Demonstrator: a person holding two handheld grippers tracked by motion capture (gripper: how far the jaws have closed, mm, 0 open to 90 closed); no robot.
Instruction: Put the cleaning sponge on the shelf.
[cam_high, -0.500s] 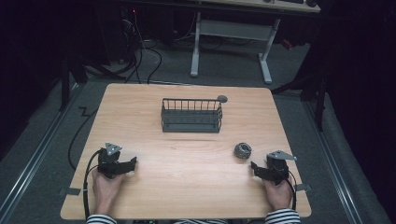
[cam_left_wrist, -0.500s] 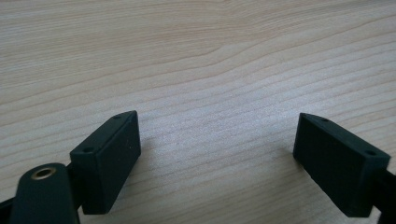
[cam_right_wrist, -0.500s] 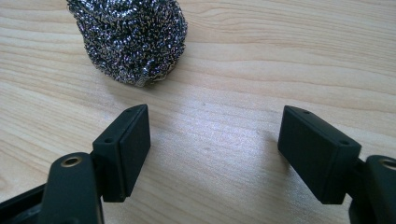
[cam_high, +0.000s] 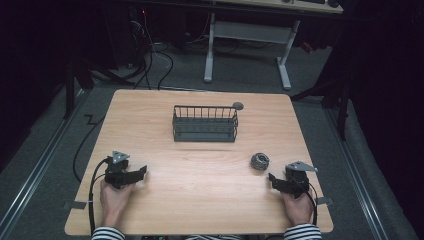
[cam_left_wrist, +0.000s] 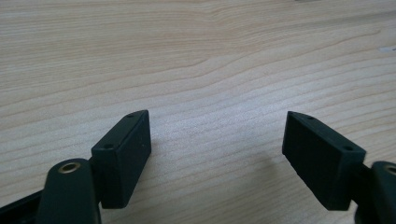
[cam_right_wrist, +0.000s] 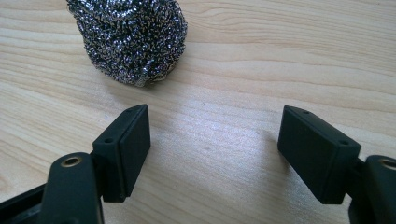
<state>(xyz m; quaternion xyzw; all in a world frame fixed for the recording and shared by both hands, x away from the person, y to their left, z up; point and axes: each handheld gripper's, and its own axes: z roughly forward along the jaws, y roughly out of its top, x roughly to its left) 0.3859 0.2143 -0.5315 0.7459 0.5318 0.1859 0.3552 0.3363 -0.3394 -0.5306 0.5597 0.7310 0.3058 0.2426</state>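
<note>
Jaws of both grippers gape wide, empty; steel scourer (cam_right_wrist: 128, 39) lies near the right gripper (cam_right_wrist: 212, 154)

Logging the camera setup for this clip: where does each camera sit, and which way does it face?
High view: above the person's side, facing forward and down on the table, wire basket and steel scourer; both hands and grippers show.
Left gripper view: on the left gripper, looking along its open jaws at bare wood.
Right gripper view: on the right gripper, facing the scourer beyond its open jaws.
Shared: high and right gripper views both show the scourer.
</note>
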